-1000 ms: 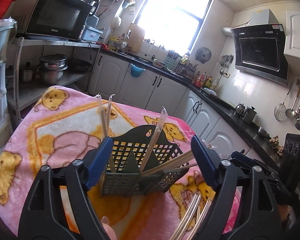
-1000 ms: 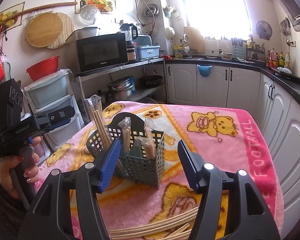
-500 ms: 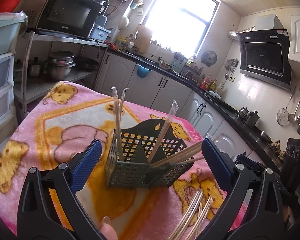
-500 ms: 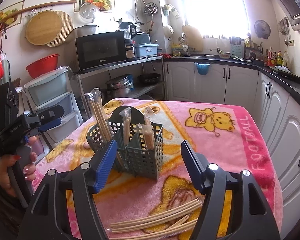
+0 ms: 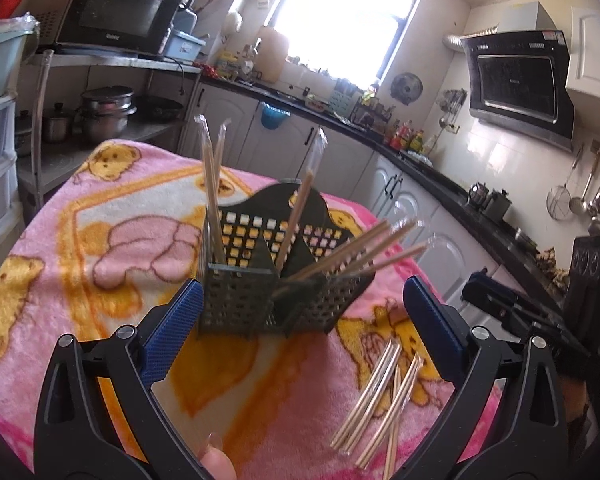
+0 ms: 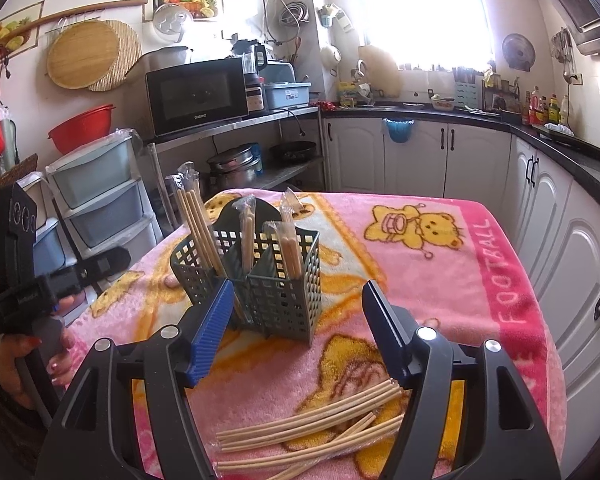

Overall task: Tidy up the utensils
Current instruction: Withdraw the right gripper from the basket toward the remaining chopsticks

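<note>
the table is covered by a big pink blanket with yellow bears on it. behind it there are white cupboards and a black microwave on a shelf.

in the middle of the blanket stands a dark basket with lots of little square holes. it has walls inside that split it into parts. chopsticks in clear wrappers stand up in these parts. one bunch leans out toward the left side in the right wrist view.

more loose chopsticks lie flat in a pile on the blanket, near the front, just beside the basket but not touching it. in the left wrist view the same pile lies low on the right.

the left gripper has its blue pads spread wide apart and holds nothing. the basket sits just past its tips.

the right gripper is spread wide too, with nothing in it. the basket is just in front of it and the loose pile lies under it.
</note>
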Available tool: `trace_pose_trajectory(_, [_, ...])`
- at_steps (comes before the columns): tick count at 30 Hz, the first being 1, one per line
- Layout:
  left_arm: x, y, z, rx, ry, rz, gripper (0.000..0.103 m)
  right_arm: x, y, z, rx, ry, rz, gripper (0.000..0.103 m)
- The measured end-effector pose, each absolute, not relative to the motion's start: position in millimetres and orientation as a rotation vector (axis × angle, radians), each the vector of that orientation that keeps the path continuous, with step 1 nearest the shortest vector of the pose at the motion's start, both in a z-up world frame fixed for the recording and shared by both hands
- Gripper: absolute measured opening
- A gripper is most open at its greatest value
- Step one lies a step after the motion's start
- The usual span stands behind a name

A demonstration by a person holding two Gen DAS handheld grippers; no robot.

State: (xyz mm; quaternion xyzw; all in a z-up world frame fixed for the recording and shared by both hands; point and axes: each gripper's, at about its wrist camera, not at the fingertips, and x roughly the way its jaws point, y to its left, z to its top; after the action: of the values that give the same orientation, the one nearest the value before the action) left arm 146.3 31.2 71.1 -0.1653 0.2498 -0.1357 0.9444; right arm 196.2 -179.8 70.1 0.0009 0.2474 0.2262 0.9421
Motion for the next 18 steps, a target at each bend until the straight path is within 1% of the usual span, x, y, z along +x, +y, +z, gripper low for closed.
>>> trace_pose_trajectory(18, [138.7, 8.5, 35.5, -0.3, 0.611, -0.319, 0.092, 183.8, -185.6, 41.3, -0.019, 0.571, 0.454, 0.064])
